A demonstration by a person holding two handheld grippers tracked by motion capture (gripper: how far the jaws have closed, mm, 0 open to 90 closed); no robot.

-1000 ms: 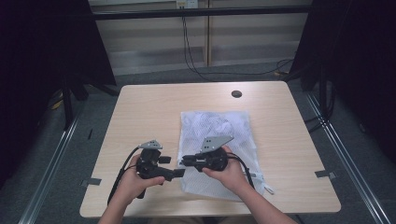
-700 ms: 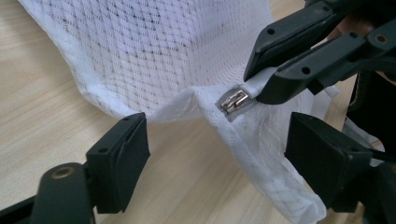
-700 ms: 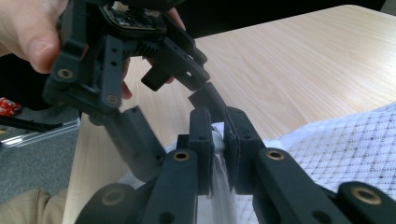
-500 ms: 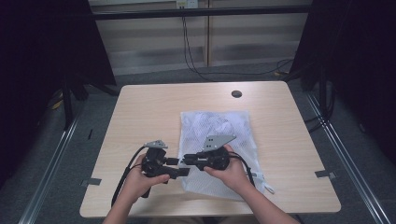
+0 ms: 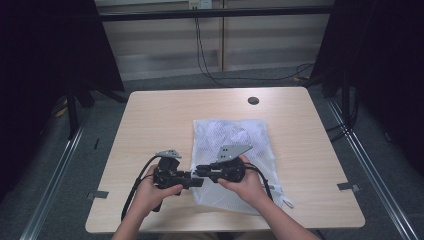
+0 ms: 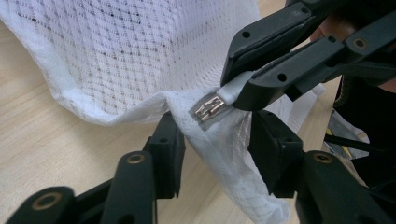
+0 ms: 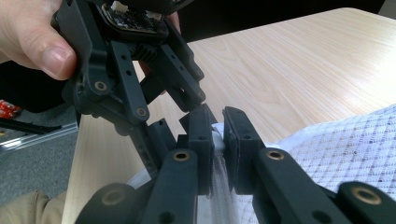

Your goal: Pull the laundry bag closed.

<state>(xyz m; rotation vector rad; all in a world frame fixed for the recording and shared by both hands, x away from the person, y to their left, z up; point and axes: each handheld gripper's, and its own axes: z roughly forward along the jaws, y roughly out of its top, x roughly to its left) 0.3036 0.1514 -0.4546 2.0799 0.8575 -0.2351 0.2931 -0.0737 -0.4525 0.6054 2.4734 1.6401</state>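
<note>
A white mesh bag [image 5: 232,160] is lying flat on the table [image 5: 150,120], right of centre toward the near edge. Both grippers are meeting at its near left corner. The right gripper [image 6: 233,91] is pinching the metal zipper pull [image 6: 208,108] between closed jaws, lifting the bag's edge. The left gripper [image 6: 217,149] is straddling that raised fold, its jaws standing apart on either side of the fabric. A hand [image 5: 150,192] is gripping each tool; cables [image 5: 132,192] are trailing toward the near edge.
</note>
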